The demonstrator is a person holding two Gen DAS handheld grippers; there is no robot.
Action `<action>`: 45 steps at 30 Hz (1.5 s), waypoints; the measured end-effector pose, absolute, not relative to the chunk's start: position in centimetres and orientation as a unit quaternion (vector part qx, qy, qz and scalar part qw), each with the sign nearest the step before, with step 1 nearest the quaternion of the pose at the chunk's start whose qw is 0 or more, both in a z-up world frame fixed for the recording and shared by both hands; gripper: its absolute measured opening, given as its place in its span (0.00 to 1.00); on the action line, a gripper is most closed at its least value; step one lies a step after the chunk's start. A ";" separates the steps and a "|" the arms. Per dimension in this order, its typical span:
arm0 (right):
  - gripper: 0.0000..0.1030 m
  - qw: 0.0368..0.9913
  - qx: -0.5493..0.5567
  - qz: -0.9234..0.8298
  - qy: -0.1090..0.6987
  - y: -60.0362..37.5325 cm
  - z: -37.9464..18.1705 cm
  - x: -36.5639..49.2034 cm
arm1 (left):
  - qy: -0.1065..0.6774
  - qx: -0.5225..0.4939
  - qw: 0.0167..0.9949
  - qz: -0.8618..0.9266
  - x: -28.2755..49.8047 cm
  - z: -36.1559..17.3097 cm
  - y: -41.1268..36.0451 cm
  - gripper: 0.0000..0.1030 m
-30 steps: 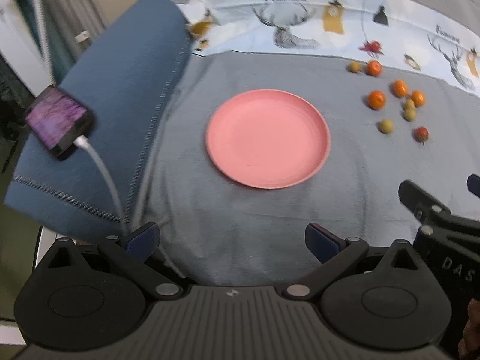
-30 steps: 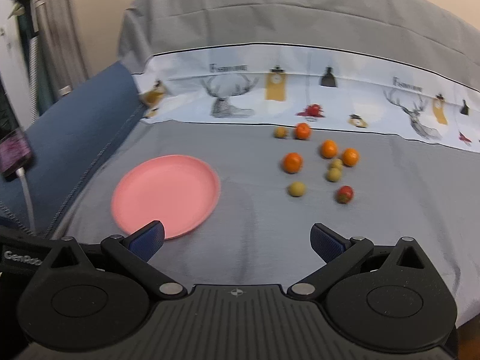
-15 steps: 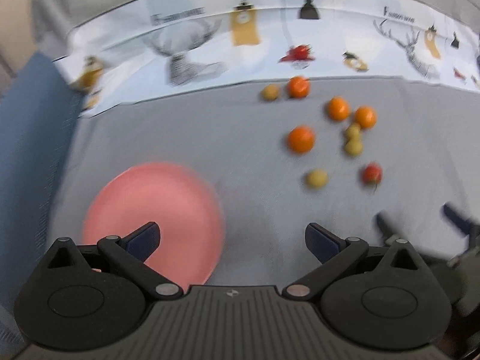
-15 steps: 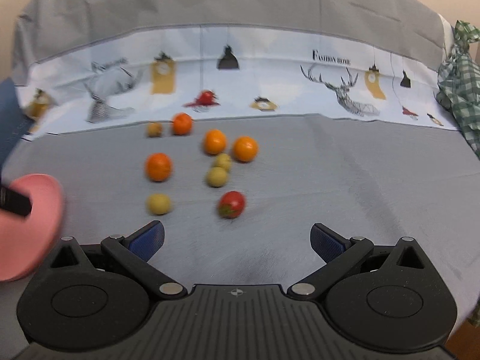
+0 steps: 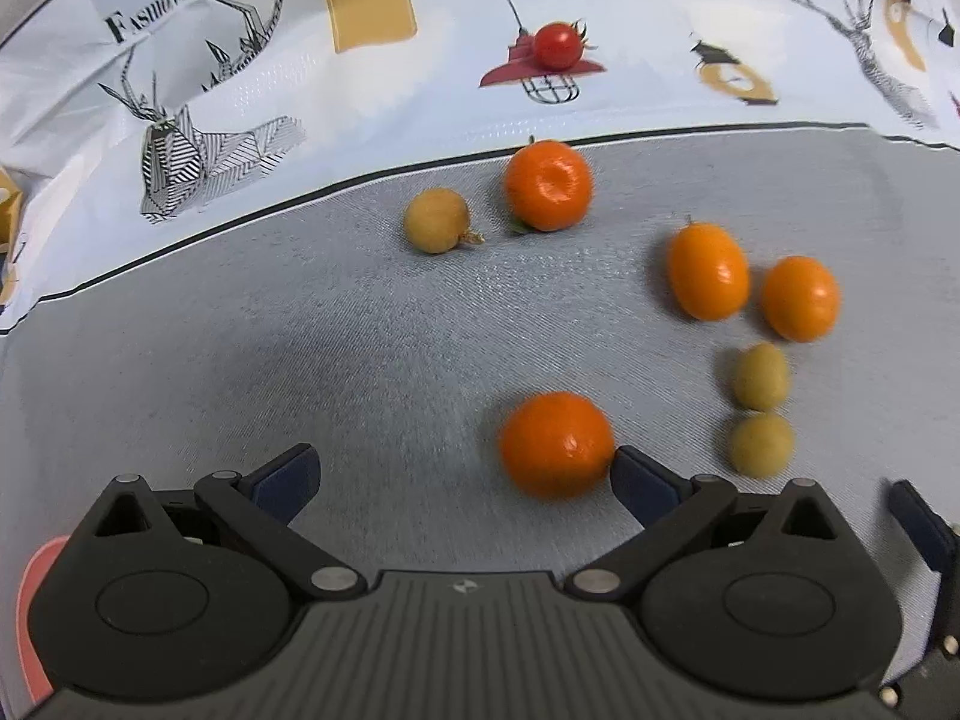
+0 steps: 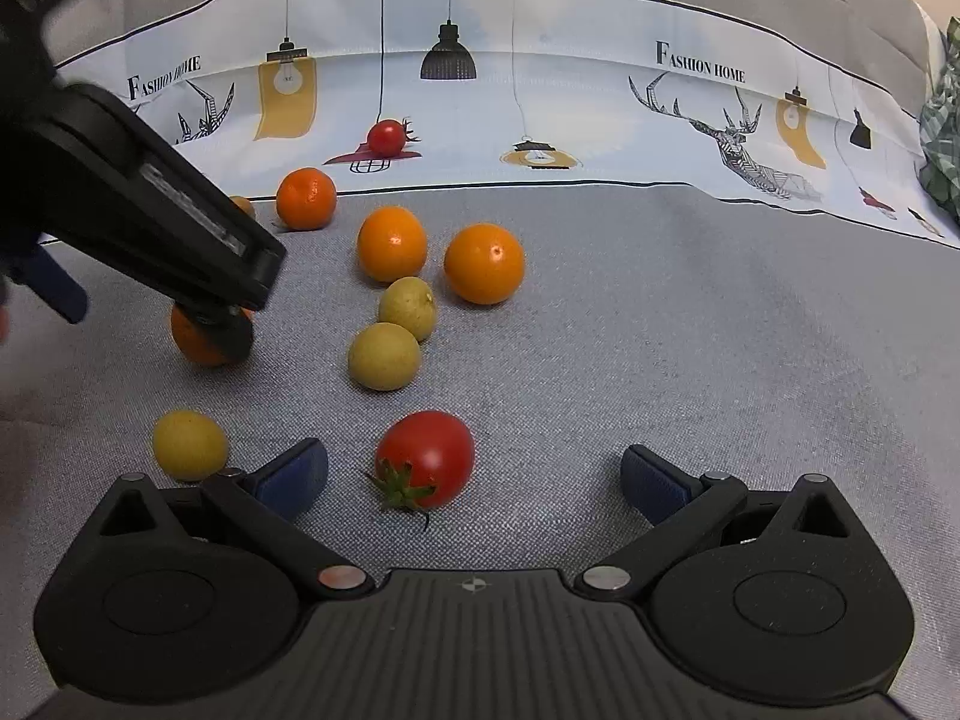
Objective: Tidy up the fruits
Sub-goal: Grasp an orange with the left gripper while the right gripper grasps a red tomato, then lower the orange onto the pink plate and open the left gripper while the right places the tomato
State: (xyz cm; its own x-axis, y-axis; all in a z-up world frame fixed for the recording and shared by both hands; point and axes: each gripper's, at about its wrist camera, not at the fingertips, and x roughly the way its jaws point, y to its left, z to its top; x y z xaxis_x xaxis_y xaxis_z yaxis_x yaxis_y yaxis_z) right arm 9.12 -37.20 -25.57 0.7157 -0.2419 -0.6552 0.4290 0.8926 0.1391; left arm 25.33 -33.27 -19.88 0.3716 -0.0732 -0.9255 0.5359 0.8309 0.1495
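Left wrist view: the left gripper (image 5: pixel 462 474) is spread wide and empty. The near orange (image 5: pixel 555 443) lies on the grey cloth (image 5: pixel 300 360), touching the right pad. Judgement: shift right to centre the fruit between the pads before closing. A pink plate (image 5: pixel 30 600) edge shows at lower left.

Right wrist view: the right gripper (image 6: pixel 474 477) is spread wide, empty, with the red tomato (image 6: pixel 427 457) between its pads, nearer the left one. Close gently; the skin is likely soft. A printed white sheet (image 6: pixel 600 120) lies beyond the cloth.
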 end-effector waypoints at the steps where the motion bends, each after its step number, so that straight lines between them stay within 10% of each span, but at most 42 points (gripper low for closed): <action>1: 0.99 0.915 0.142 -0.184 0.330 -37.2 -25.5 9.1 | 0.529 0.222 0.797 -0.188 25.6 -20.1 -33.4 1.00; 5: 0.97 0.909 0.147 -0.196 0.336 -37.1 -25.2 8.7 | 0.521 0.229 0.799 -0.196 25.9 -19.8 -33.8 0.97; 7: 0.86 0.911 0.145 -0.201 0.329 -36.9 -25.1 8.4 | 0.510 0.227 0.803 -0.208 25.6 -19.3 -34.0 0.69; 9: 0.47 0.920 0.136 -0.188 0.316 -36.6 -24.9 8.2 | 0.523 0.215 0.796 -0.217 25.6 -19.2 -34.1 0.39; 11: 0.30 0.923 0.126 -0.185 0.314 -36.4 -24.7 8.2 | 0.525 0.202 0.799 -0.211 25.5 -19.0 -33.9 0.39; 45: 0.30 0.953 0.100 -0.030 0.286 -21.4 -11.4 0.9 | 0.497 0.128 0.855 -0.072 11.4 -7.5 -5.8 0.39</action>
State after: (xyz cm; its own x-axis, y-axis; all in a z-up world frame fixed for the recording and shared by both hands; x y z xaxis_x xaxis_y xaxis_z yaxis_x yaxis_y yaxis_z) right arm 0.86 -21.42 -11.44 0.8344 0.0000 -0.5512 0.1140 0.9784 0.1726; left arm 11.40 -5.85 -7.47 0.4958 0.0036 -0.8684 0.2504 0.9569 0.1469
